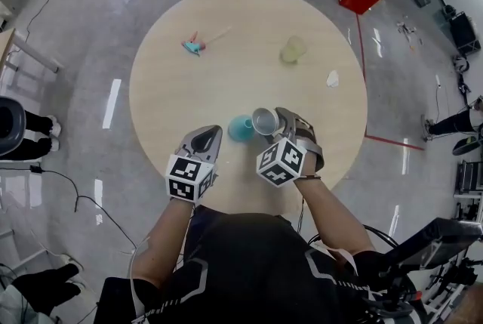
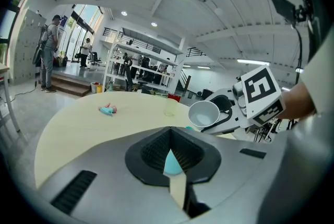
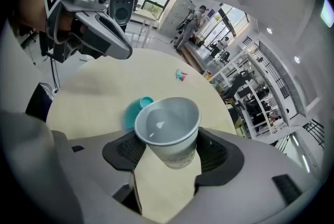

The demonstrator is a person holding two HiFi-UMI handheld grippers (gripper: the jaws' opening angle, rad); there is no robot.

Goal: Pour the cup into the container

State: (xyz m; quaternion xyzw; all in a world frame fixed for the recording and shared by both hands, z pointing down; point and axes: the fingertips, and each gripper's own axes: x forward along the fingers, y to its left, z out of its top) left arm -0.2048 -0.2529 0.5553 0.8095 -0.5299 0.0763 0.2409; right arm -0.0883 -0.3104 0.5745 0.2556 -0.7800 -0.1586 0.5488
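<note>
Right gripper view: right hand-held gripper (image 3: 169, 157) clasps a tapered, smooth grey cup (image 3: 168, 126) (left hand-held gripper (image 1: 213, 135) closed).

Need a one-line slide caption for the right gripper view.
Right gripper holds a grey cup, tilted toward the teal container on the round table.
</note>
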